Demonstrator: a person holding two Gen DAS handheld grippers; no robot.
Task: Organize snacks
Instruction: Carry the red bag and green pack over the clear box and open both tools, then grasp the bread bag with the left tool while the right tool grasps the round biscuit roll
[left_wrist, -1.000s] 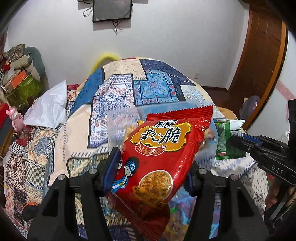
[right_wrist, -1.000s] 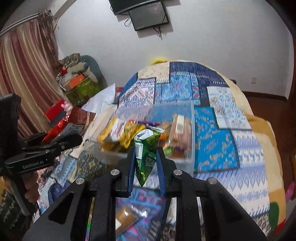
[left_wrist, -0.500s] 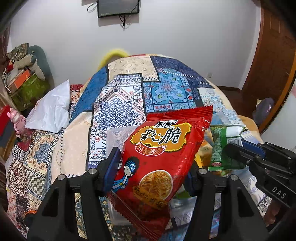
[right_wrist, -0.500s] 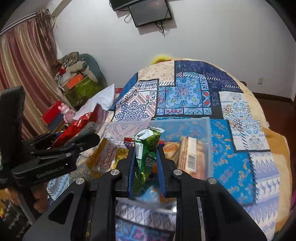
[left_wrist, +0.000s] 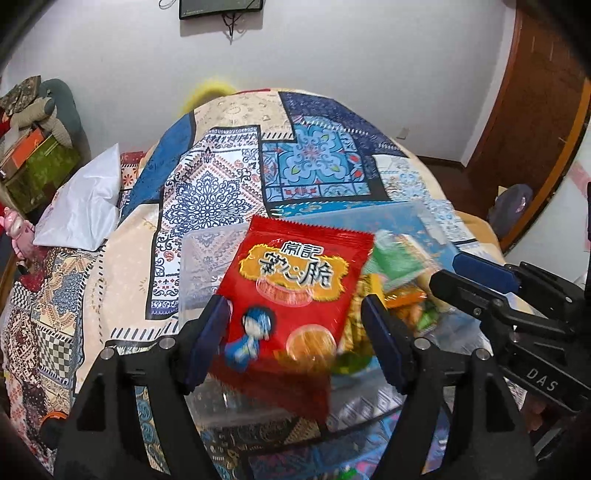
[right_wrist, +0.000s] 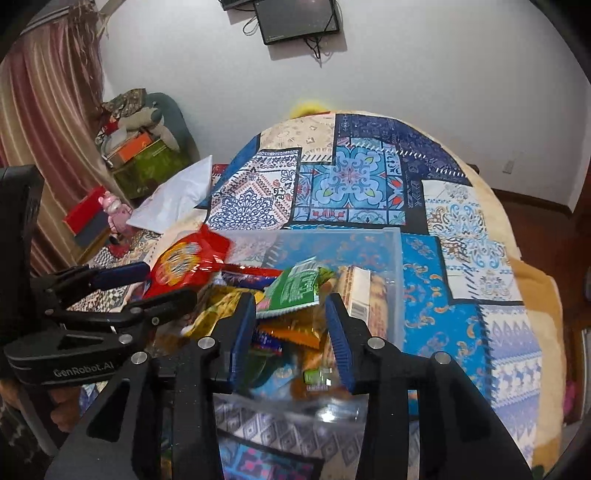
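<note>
A clear plastic bin (right_wrist: 395, 258) on the patterned bedspread holds several snack packets. My left gripper (left_wrist: 295, 332) is open over its near left part; the red noodle-snack bag (left_wrist: 295, 291) sits blurred between the spread fingers, dropping into the bin. It also shows in the right wrist view (right_wrist: 184, 264). My right gripper (right_wrist: 290, 328) is open over the bin, and the green snack packet (right_wrist: 295, 290) lies loose on the pile just beyond its fingers. It shows blurred in the left wrist view (left_wrist: 397, 258). The bin also shows there (left_wrist: 207, 258).
The bed's patchwork quilt (left_wrist: 306, 162) stretches beyond the bin. A white pillow (left_wrist: 81, 206) lies at the left edge. Boxes and soft toys (right_wrist: 140, 147) pile by the curtain on the left. A wooden door (left_wrist: 535, 110) stands on the right.
Both grippers have opened over the bin. The red bag has slipped down from the left fingers, and the green packet has fallen from the right fingers onto the pile.
</note>
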